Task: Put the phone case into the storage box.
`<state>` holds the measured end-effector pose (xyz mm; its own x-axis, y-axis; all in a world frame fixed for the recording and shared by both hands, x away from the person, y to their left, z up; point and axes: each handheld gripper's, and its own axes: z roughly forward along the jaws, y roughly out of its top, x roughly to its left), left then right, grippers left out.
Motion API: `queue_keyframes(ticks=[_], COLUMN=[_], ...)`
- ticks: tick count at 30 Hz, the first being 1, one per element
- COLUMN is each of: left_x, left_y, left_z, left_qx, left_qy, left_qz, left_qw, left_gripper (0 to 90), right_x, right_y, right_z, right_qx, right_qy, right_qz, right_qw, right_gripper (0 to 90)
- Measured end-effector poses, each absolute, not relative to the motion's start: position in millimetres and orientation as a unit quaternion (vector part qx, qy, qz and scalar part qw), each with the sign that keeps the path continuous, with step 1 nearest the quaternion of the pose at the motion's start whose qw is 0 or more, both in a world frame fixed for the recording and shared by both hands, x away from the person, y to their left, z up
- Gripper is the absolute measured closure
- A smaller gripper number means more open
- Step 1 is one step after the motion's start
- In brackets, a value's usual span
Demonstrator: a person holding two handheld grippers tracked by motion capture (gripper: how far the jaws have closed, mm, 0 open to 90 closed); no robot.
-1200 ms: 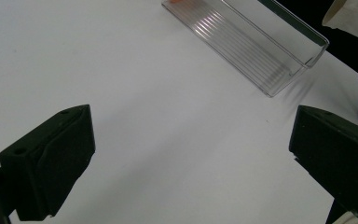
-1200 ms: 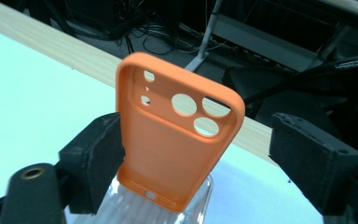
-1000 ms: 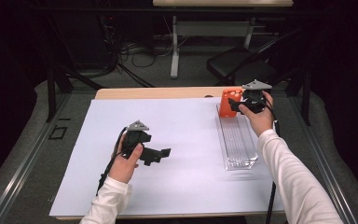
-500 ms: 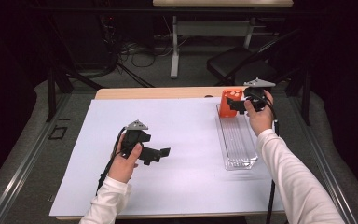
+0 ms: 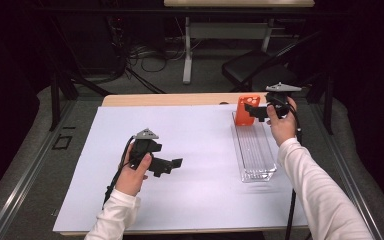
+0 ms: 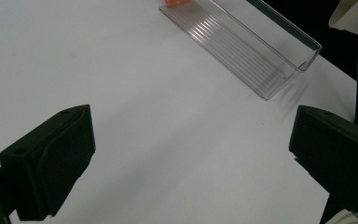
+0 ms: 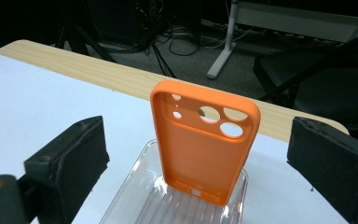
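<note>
The right hand-held gripper [image 7: 200,158], jaws just opened around the orange phone case [image 7: 204,144], should back off straight, leaving it leaning in the clear tray [image 5: 254,150].

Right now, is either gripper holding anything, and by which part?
Nothing is held. The right gripper has just been opening, jaws apart around the orange phone case standing in the clear tray. The left gripper is open.

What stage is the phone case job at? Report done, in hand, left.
Done: the orange phone case stands upright at the far end of the clear tray, leaning on its end wall. In hand: nothing; the right gripper has just been opening, its jaws wide on either side of the case without touching it. Left: probably just drawing that gripper away. The left gripper is open over the white sheet.
</note>
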<state>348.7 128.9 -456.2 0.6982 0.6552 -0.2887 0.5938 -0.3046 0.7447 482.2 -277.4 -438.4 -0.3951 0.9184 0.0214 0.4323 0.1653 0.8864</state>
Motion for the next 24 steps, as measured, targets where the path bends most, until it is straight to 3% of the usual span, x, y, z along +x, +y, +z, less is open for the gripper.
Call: queue_keyframes(ticks=[8, 24], left_x=[348, 347], left_y=[129, 129], left_z=[-456, -454], left_qx=[0.806, 0.808], left_qy=[0.386, 0.379], left_qz=[0.033, 0.032], left_qw=[0.448, 0.449], left_gripper=[0.5, 0.6], right_x=[478, 471], right_y=[-278, -276], right_z=[-435, -430], right_qx=[0.466, 0.442], right_qy=[0.723, 0.736], right_qz=[0.442, 0.441], right_qw=[0.254, 0.261], right_gripper=[4.6, 8.3])
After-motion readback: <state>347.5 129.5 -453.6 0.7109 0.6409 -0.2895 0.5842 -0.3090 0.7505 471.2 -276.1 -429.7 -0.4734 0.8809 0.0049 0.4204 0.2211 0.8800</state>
